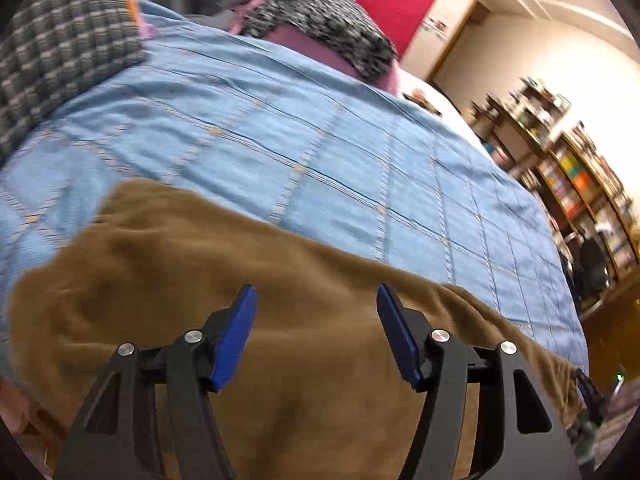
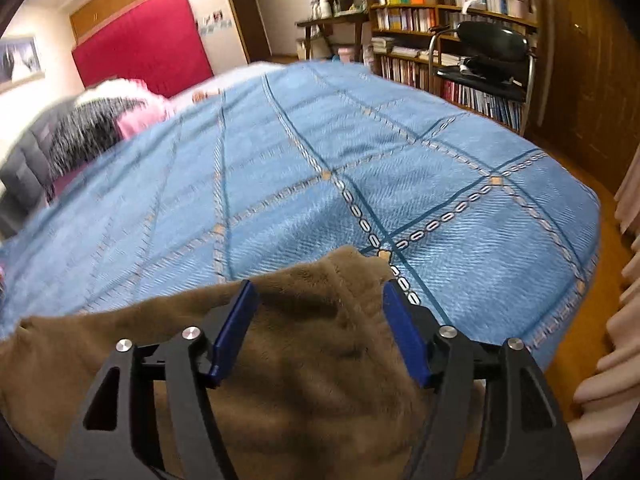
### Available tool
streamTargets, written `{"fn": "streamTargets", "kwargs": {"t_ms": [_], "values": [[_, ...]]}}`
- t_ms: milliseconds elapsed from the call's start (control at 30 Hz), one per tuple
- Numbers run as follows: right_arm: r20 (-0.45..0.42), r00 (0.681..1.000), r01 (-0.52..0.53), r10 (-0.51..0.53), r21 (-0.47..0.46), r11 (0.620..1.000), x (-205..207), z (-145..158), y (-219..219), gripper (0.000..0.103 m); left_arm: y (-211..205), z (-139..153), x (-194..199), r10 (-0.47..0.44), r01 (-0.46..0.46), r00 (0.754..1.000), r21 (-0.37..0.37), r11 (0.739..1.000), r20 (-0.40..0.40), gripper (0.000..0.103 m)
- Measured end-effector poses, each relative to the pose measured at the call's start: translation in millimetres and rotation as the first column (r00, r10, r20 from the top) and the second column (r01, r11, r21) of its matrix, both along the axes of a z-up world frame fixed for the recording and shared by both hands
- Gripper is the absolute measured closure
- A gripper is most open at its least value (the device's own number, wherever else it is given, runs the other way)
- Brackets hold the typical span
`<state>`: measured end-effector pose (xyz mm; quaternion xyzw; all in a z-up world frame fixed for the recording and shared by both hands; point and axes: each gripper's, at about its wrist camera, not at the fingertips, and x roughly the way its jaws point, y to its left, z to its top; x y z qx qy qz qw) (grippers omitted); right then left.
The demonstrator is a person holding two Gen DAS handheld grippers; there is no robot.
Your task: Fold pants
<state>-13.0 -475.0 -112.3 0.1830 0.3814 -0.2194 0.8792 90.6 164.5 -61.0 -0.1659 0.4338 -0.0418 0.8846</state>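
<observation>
Brown fleece pants (image 1: 224, 280) lie spread along the near edge of a bed covered by a blue checked bedspread (image 1: 320, 152). In the left wrist view my left gripper (image 1: 316, 296) hovers over the brown cloth with its blue pads wide apart and nothing pinched between them. In the right wrist view the pants (image 2: 312, 344) end in a rumpled corner near the bedspread's crossing stripes. My right gripper (image 2: 318, 292) stands open above that corner, its pads clear of the fabric.
A grey furry garment on pink cloth (image 1: 320, 24) and a checked pillow (image 1: 64, 52) lie at the bed's far side. Bookshelves (image 2: 452, 12) and a black chair (image 2: 488, 52) stand beyond the bed. Pale curtains (image 2: 616, 344) hang at the right over the wooden floor.
</observation>
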Motion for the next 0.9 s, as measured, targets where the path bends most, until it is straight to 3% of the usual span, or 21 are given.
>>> {"fn": "streamTargets", "kwargs": {"t_ms": [167,233,300,367,433,533,667,800,900], "values": [[-0.022,1.0,-0.02,0.021,0.047,0.999,15,-17,-14,0.035,-30,-33,28,-0.059,0.058,0.997,-0.018,0.998,-0.055,0.041],[-0.043,0.999,-0.018,0.019,0.01,1.0,18,-20,-14,0.048,-41,-47,44,-0.061,0.061,0.995,0.001,0.998,-0.08,0.041],[-0.059,0.998,-0.015,0.013,-0.033,0.999,22,-22,-9,0.053,-47,-60,51,-0.027,0.033,0.995,0.057,0.998,-0.099,0.041],[-0.073,0.997,-0.001,-0.005,-0.081,0.997,24,-26,-7,0.054,-39,-76,57,0.019,-0.01,0.994,0.088,0.996,-0.11,0.047],[-0.078,0.997,0.02,-0.028,-0.1,0.995,25,-30,-8,0.054,-30,-84,60,0.058,-0.045,0.992,0.111,0.993,-0.114,0.066],[-0.06,0.997,0.042,-0.047,-0.082,0.996,25,-38,-13,0.054,-17,-86,65,0.091,-0.08,0.99,0.102,0.992,-0.11,0.071],[-0.019,0.999,0.032,-0.033,-0.037,0.999,16,-32,-17,0.053,-21,-83,68,0.104,-0.088,0.988,0.138,0.987,-0.115,0.071],[0.092,0.994,0.052,-0.059,0.08,0.995,-15,-15,-29,0.043,-37,-71,61,0.069,-0.056,0.993,0.13,0.99,-0.095,0.045],[0.166,0.98,0.088,-0.109,0.132,0.987,-49,-3,-38,0.036,-53,-61,56,0.044,-0.035,0.996,0.133,0.99,-0.071,0.043]]}}
